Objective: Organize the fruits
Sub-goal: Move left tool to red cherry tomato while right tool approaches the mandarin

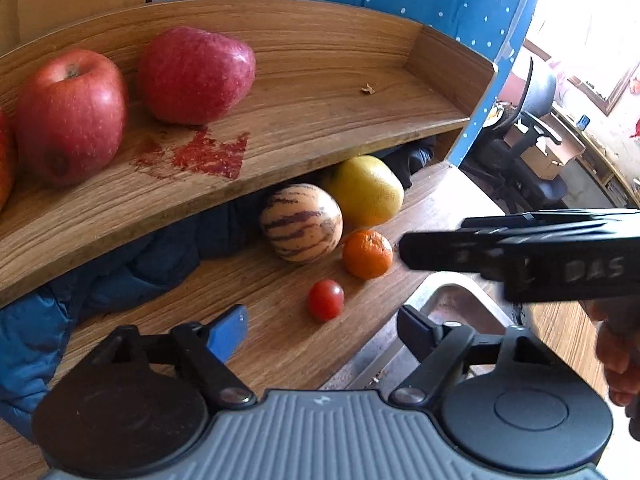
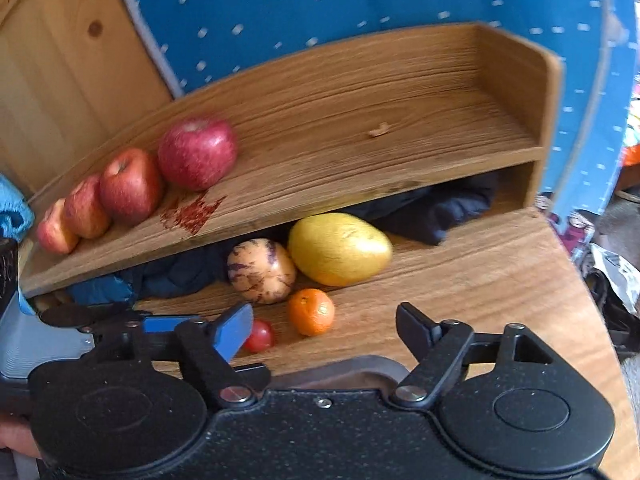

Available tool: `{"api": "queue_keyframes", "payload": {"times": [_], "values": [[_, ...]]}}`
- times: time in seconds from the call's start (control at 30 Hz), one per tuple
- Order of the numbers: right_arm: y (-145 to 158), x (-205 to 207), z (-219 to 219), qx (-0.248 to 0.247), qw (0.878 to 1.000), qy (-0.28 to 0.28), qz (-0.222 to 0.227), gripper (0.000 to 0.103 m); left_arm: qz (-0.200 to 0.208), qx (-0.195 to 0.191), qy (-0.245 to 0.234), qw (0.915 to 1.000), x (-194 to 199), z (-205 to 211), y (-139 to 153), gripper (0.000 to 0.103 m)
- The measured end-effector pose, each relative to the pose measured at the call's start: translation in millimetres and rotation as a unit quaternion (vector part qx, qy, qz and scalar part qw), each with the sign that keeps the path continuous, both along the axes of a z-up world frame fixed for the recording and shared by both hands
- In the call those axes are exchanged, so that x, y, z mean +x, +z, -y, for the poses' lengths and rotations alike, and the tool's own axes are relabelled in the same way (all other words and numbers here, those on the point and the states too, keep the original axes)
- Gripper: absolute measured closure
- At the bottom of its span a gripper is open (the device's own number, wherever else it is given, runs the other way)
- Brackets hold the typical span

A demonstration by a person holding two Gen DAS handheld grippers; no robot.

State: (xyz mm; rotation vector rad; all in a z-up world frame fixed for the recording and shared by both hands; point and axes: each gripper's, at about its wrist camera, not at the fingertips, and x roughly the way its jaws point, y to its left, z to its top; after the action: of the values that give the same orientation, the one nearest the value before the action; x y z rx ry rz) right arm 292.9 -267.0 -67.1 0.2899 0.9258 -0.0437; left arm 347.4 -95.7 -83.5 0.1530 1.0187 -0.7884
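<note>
**Taking the loose fruits from the surface up to the shelf**

Left wrist view: the left gripper (image 1: 322,326) hangs with its fingers apart and nothing between them. Just ahead of the fingertips, a little toward the blue finger (image 1: 226,330), lies the small red cherry tomato (image 1: 326,300) on the wooden surface (image 1: 280,344). Beyond it sits the small round orange mandarin (image 1: 368,254), then the cream, purple-striped melon-like fruit (image 1: 301,222) and the large yellow citrus (image 1: 366,190), both tucked partly under the raised wooden shelf (image 1: 320,92). Large red apples (image 1: 196,74) line the shelf's left part, above and left of the fingers; its right part is bare. The right gripper (image 1: 404,250) enters from the right, its tip just beside the mandarin; from here I cannot tell how its fingers stand.

Right wrist view: the right gripper (image 2: 324,326) has its fingers apart and empty. The mandarin (image 2: 311,312) lies just ahead between them, the tomato (image 2: 259,336) beside the blue finger (image 2: 234,330). The striped fruit (image 2: 262,271) and yellow citrus (image 2: 340,249) are farther ahead.

The mandarin looks like the step in hand. Centre the fingers on its widest part, close gently since the skin is soft, lift clear of the shelf's front edge, and set it on the bare right part so it cannot roll into the apples. Avoid nudging the tomato; it rolls easily.
</note>
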Motion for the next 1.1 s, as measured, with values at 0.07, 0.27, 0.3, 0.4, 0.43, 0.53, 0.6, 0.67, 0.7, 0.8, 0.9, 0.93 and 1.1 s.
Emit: {"api": "queue_keyframes", "payload": {"times": [0.07,0.27,0.3,0.4,0.43,0.53,0.6,0.67,0.7,0.8,0.9,0.93,1.1], "values": [[-4.5,7.3,-4.1,-0.003,1.0,0.016,-0.004,0.03,0.002,0.001,0.003,1.0,1.9,0.7,-0.6,0.025],[-10.9,19.5,-5.2,0.005,0.999,0.031,-0.012,0.038,0.006,0.001,0.005,1.0,3.3,5.3,-0.9,0.029],[-11.5,21.3,-5.1,0.005,0.999,0.033,-0.013,0.04,0.007,0.0,0.005,1.0,3.9,5.7,-1.0,0.032],[-14.9,25.4,-4.9,0.008,0.999,0.038,-0.017,0.046,0.006,0.0,0.003,1.0,5.9,5.2,-1.2,0.037],[-15.6,26.1,-5.0,0.008,0.999,0.039,-0.018,0.049,0.005,-0.001,0.001,1.0,6.3,5.2,-1.4,0.038],[-17.7,28.1,-6.2,0.008,0.999,0.042,-0.021,0.054,0.004,-0.003,-0.007,1.0,5.3,4.5,-1.4,0.044],[-19.0,28.8,-6.2,0.006,0.999,0.041,-0.022,0.055,0.007,-0.001,-0.011,0.9999,4.7,7.1,-2.7,0.048],[-20.1,29.1,-5.6,0.006,0.999,0.039,-0.023,0.055,0.007,0.001,-0.013,0.9999,4.8,9.4,-3.7,0.051],[-20.7,29.3,-5.6,0.006,0.999,0.038,-0.023,0.057,0.007,0.003,-0.014,0.9999,4.7,9.9,-3.9,0.054],[-22.3,29.3,-5.4,0.001,0.999,0.037,-0.025,0.061,0.015,0.015,-0.018,0.9996,3.5,13.2,-4.9,0.06],[-25.4,30.9,-5.6,0.001,0.999,0.03,-0.026,0.069,0.02,0.021,-0.019,0.9994,3.3,15.5,-4.7,0.064],[-25.5,31.1,-5.4,0.001,0.999,0.028,-0.025,0.069,0.019,0.021,-0.017,0.9995,3.6,15.9,-4.8,0.064],[-23.6,26.5,-4.7,0.002,1.0,0.019,-0.02,0.069,0.017,0.022,-0.02,0.9994,4.4,19.9,-5.7,0.076]]}}
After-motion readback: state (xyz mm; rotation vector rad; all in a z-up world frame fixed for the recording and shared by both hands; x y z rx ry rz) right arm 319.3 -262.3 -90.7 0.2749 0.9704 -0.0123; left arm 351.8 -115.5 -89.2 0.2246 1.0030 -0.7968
